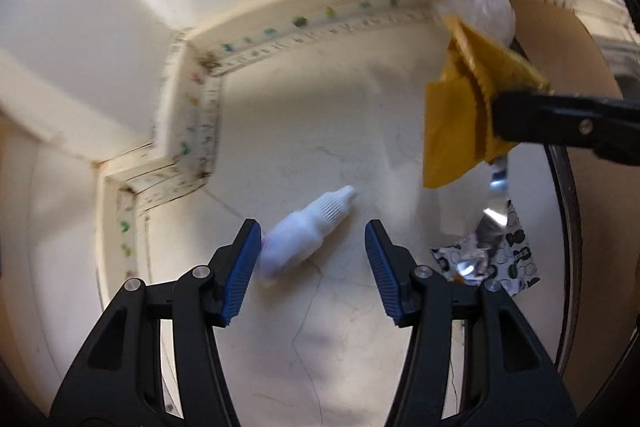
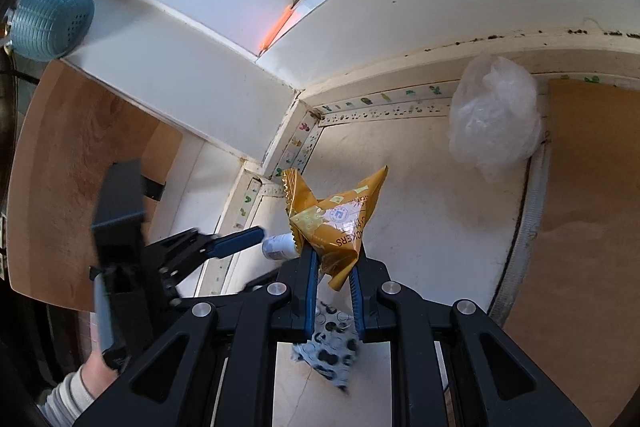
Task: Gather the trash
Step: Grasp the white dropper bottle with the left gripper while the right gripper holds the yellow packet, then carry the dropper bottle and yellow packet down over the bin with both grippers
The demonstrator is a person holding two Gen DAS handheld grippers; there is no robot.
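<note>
Presently a yellow cracker wrapper (image 2: 338, 223) is clamped in the right tongs (image 2: 334, 273) above the white surface (image 2: 432, 219). The left tongs (image 1: 312, 263) are held apart around a small white bottle (image 1: 304, 233), which lies on the surface unpinched.

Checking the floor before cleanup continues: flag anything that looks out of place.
A small white plastic dropper bottle lies tipped on its side on the cream floor, and a crumpled clear plastic bag sits against the skirting.

Cream, cracked floor (image 1: 340, 155), bearing a small white plastic dropper bottle (image 1: 304, 235), a crumpled clear plastic bag (image 2: 496, 119), and a black-and-white patterned wrapper (image 1: 508, 259).
</note>
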